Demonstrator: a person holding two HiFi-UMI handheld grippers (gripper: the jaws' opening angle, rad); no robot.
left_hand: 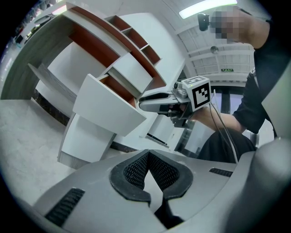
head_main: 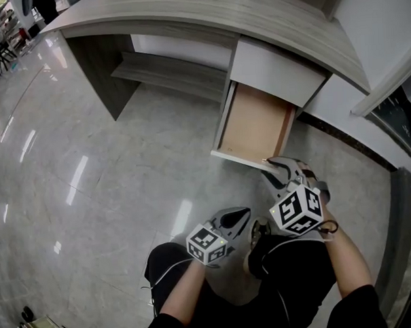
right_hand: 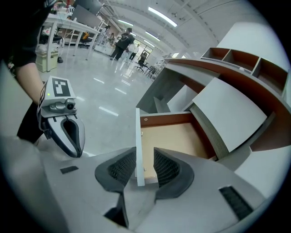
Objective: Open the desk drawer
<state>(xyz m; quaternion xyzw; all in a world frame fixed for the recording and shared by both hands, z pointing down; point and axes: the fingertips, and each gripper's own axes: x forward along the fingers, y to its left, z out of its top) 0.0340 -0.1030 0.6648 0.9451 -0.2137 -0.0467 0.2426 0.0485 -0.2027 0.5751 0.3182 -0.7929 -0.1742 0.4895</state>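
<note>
You stand on a glossy pale floor [head_main: 84, 199] that mirrors the lights. Long light strips [right_hand: 162, 16] run along the white ceiling [right_hand: 195, 20], and a curved grey wood-grain bench [head_main: 185, 11] with a low shelf [head_main: 171, 73] stands ahead of you.

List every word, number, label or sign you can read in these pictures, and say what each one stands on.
No text can be read in any view.
Green sign high up in the background of the left gripper view: too small and blurred to read.
Left marker cube and right marker cube: black-and-white square patterns only, no letters or numbers.
</note>
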